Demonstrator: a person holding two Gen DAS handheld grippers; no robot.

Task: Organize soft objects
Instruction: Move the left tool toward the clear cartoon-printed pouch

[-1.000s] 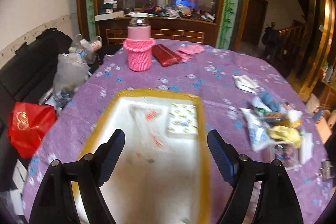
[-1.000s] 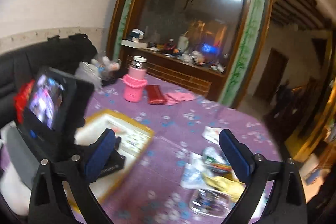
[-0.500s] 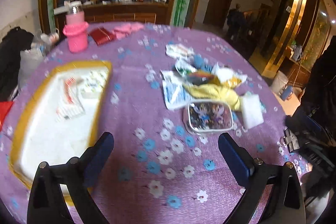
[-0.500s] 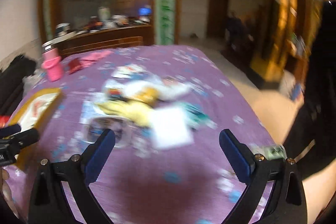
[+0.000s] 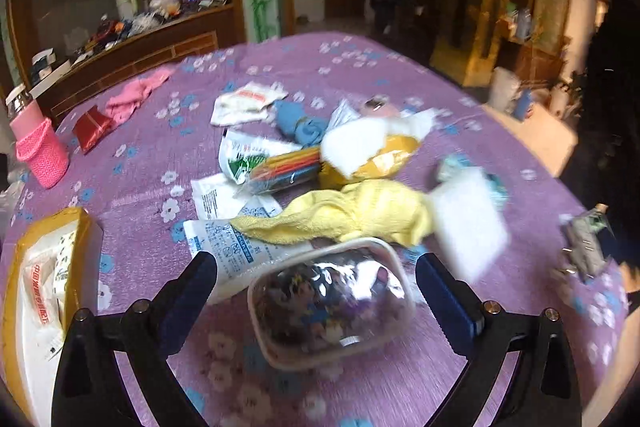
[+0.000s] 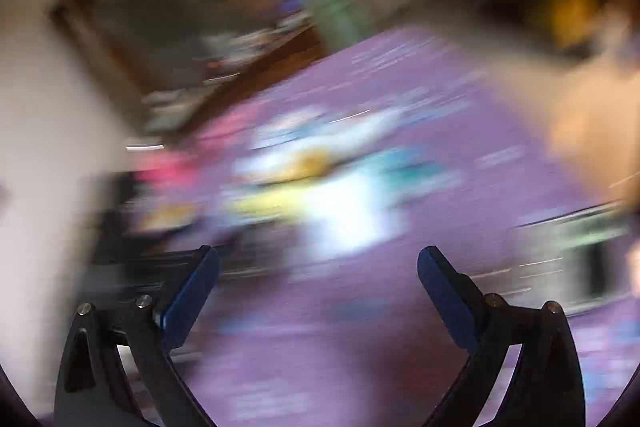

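Observation:
A pile of soft things lies on the purple flowered tablecloth (image 5: 360, 67): a yellow towel (image 5: 352, 215), a blue cloth (image 5: 304, 127), a white sponge (image 5: 468, 219), several plastic packets (image 5: 240, 247) and a clear pouch with cartoon print (image 5: 332, 303). My left gripper (image 5: 316, 291) is open, its fingers either side of the clear pouch, above it. My right gripper (image 6: 318, 283) is open and empty over the cloth; its view is heavily blurred, with the pile a smear (image 6: 320, 187) ahead.
A white foam box with a yellow rim (image 5: 76, 227) holding packets sits at the left. A pink knitted bottle holder (image 5: 40, 155), a red wallet (image 5: 92, 127) and a pink cloth (image 5: 136, 93) lie at the far left. A small grey object (image 5: 584, 243) lies at the right edge.
My left gripper has swung from the foam box to the right and now sits over the clear pouch. My right gripper is sweeping fast, its view now smeared. Both stay open.

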